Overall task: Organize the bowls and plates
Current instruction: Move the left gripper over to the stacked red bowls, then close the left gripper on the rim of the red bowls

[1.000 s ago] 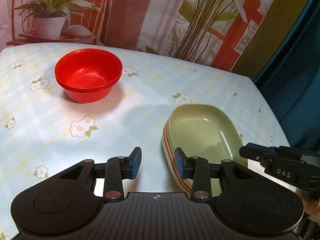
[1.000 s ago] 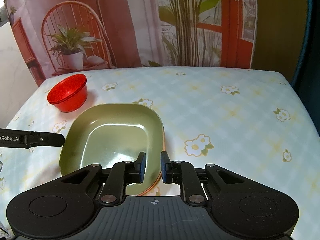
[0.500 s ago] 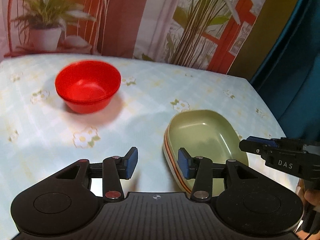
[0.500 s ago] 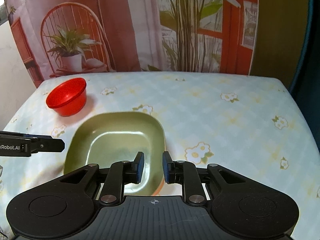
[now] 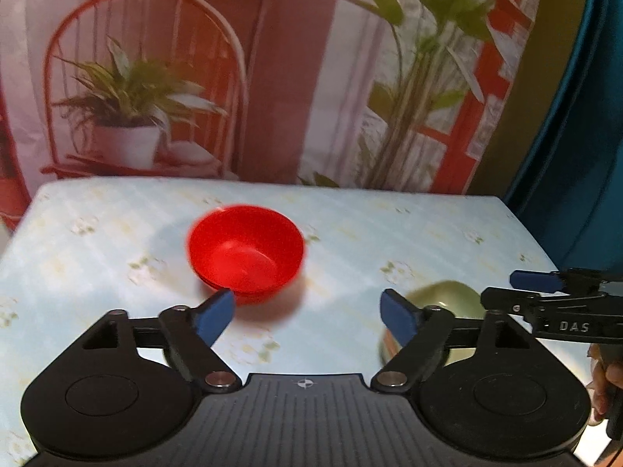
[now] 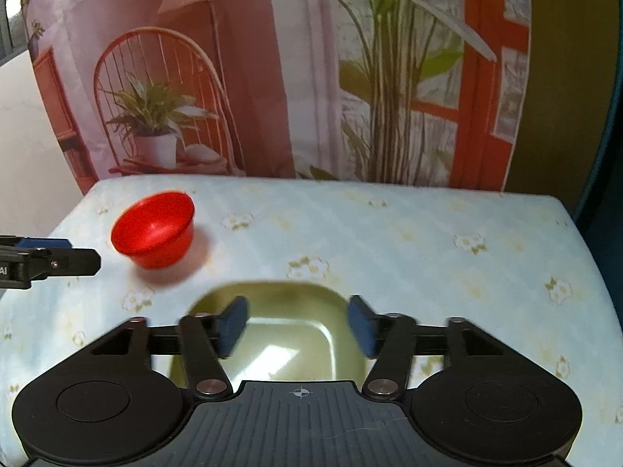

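A red bowl (image 5: pixel 245 251) stands on the flowered tablecloth, straight ahead of my left gripper (image 5: pixel 307 315). That gripper's jaws are opening wide, with nothing between them. A green squarish plate (image 6: pixel 288 334) lies on the cloth below my right gripper (image 6: pixel 298 325). Its jaws are also opening and hover above the plate without touching it. In the left wrist view only a corner of the green plate (image 5: pixel 447 295) shows, behind my right finger. The red bowl (image 6: pixel 153 229) sits at the far left in the right wrist view.
The table (image 6: pixel 428 241) ends at a printed backdrop (image 6: pixel 272 78) of a chair and plants. A teal curtain (image 5: pixel 576 136) hangs on the right. The right gripper (image 5: pixel 545 299) reaches in from the right, held by a hand (image 5: pixel 603 373).
Both grippers have risen and drawn back from the green plate while their jaws spread apart. The left view has swung so that the red bowl now sits in the middle.
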